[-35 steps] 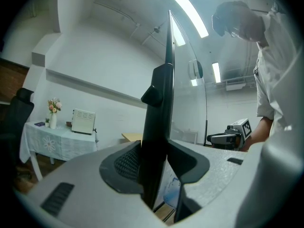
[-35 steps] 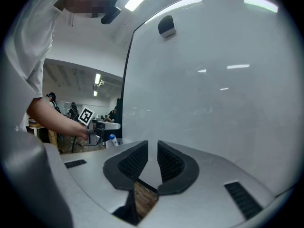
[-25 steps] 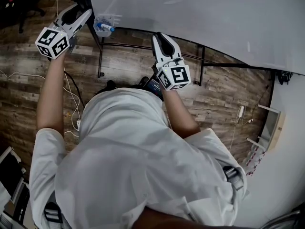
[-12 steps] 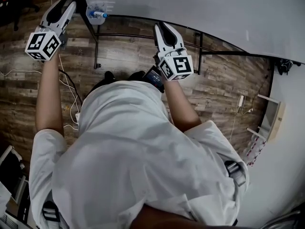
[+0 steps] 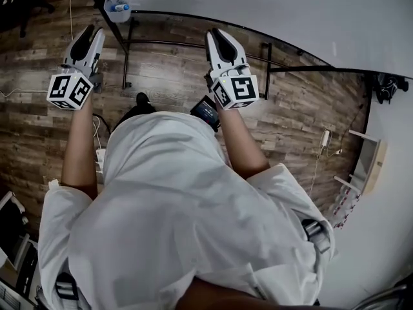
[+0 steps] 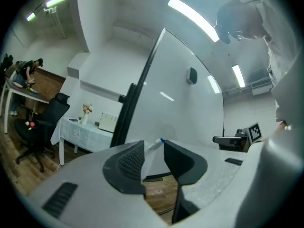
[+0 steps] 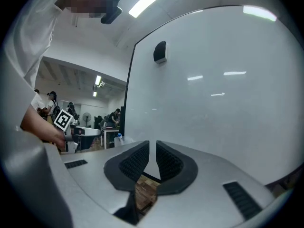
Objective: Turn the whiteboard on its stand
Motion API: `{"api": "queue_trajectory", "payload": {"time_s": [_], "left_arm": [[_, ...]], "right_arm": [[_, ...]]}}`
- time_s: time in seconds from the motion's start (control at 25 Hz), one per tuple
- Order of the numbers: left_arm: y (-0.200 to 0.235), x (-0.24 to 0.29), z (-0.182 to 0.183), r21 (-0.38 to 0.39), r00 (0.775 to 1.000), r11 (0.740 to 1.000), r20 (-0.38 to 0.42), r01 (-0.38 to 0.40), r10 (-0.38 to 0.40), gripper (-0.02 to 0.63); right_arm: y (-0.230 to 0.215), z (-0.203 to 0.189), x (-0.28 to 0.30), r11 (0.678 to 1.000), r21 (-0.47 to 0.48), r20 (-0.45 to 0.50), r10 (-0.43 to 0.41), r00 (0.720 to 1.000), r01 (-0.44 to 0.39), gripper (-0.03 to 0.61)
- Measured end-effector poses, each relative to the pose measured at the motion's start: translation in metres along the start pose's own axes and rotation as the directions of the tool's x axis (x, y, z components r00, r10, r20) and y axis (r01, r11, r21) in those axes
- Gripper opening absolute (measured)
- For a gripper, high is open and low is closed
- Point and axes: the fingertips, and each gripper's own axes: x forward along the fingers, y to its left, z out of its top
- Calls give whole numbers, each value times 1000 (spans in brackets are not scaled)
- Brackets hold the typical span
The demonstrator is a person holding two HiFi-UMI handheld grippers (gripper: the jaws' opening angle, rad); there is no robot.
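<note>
Short of the whiteboard (image 5: 258, 5) at twelve o'clock, both seem poised to grip, empty: left hand-held gripper (image 5: 89, 32) half-open, jaws just narrowing; right hand-held gripper (image 5: 217, 35) barely ajar.

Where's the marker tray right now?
Head view, upper left: the marker tray sits at the whiteboard's lower left corner, just beyond the left tongs.

Floor: wood-look planks (image 5: 168, 70) under you, running up to the clothed table (image 6: 78, 133).
Table: white cloth, flower vase (image 6: 86, 112) on top.
Chair: black office chair (image 6: 40, 127), just left of table.
Wall: white wall (image 6: 102, 87), behind table.
Light: ceiling strip lights (image 6: 56, 0), lit, high above table.
</note>
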Motion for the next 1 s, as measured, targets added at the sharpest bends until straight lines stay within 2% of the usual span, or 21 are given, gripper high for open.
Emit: {"api": "queue_trajectory", "payload": {"time_s": [0.2,0.32,0.56,0.76,1.0], "left_arm": [[-84,-18,-36,12,999,1000,-43,29,-28,108],[-141,-27,-59,65,995,997,-84,52,-46,81],[-243,-65,-81,108,996,992,-75,65,-57,22],[-293,-103,-83,142,993,986,-91,82,-69,10],[-320,-148,-75,160,990,981,-100,114,-98,8]], "right_arm": [[-10,-6,-78,1000,7,-9,-24,1000,24,26],[-17,-16,-136,999,10,-31,-35,999,35,16],[-26,-32,-249,998,22,-41,-58,997,59,1],[-23,-35,-309,994,57,-22,-90,996,91,-2],[3,-37,-358,986,85,-17,-140,990,141,-2]]}}
